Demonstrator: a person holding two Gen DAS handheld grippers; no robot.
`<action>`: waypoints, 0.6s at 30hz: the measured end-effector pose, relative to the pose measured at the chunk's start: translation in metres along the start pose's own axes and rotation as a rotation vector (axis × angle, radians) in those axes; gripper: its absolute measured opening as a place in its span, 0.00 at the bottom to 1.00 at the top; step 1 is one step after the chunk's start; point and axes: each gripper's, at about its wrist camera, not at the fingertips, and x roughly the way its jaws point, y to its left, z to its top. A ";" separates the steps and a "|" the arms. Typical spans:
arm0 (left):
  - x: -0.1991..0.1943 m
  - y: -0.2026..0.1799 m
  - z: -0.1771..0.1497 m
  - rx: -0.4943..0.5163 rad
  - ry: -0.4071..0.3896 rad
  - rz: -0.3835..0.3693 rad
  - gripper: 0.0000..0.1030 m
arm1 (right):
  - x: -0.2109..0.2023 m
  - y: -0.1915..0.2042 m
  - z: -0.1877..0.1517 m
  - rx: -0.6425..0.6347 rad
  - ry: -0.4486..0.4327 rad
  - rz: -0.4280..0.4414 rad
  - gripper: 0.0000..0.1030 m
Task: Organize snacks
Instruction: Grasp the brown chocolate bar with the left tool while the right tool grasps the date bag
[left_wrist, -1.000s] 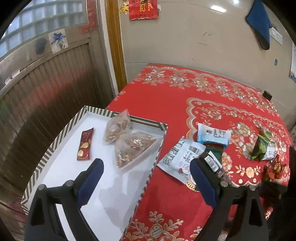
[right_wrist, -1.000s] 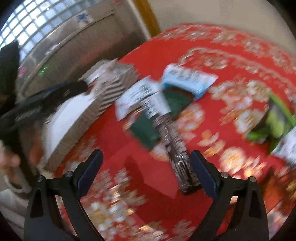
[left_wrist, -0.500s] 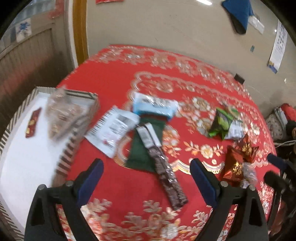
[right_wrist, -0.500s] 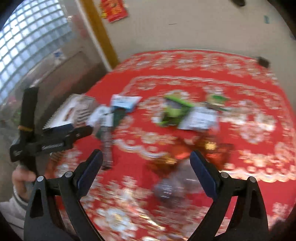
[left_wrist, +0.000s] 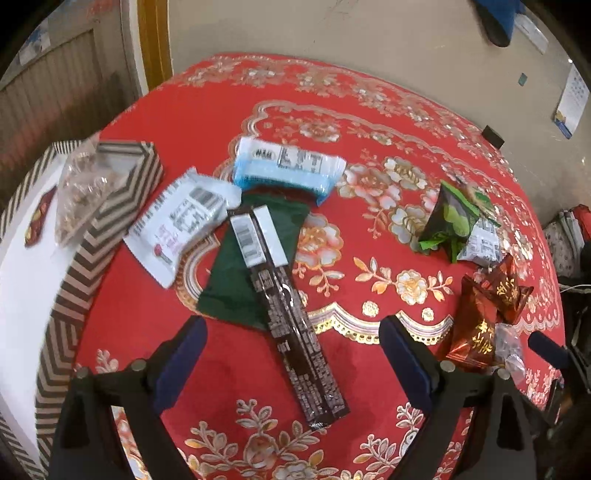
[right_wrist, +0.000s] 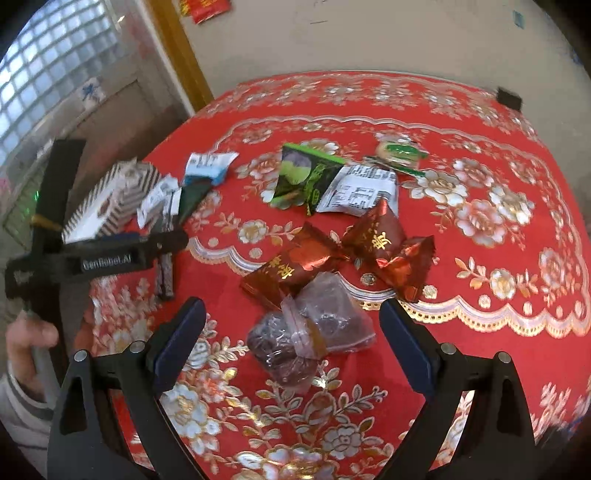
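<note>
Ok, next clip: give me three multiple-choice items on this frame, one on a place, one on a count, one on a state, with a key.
1. The long dark snack bar lies partly on:
A. a dark green packet
B. the striped box
C. a clear bag

2. Shiny red wrapped packets on the tablecloth:
A. one
B. two
C. four

3. The right gripper is:
A. shut on a bag
B. open, holding nothing
C. out of view

Key: 1 A, its upper end overlaps the green packet. 2 B, two lie side by side, the second further right. 3 B, its jaws stand wide apart above the clear bag.
</note>
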 end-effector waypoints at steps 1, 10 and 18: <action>0.002 0.000 -0.001 -0.004 0.010 0.001 0.93 | 0.001 0.004 0.000 -0.048 -0.005 -0.012 0.93; 0.008 -0.003 0.000 -0.040 0.025 0.046 0.93 | 0.024 0.007 0.007 -0.316 0.124 0.022 0.93; 0.013 -0.014 -0.001 0.013 0.006 0.101 0.91 | 0.047 0.001 0.007 -0.272 0.135 -0.005 0.72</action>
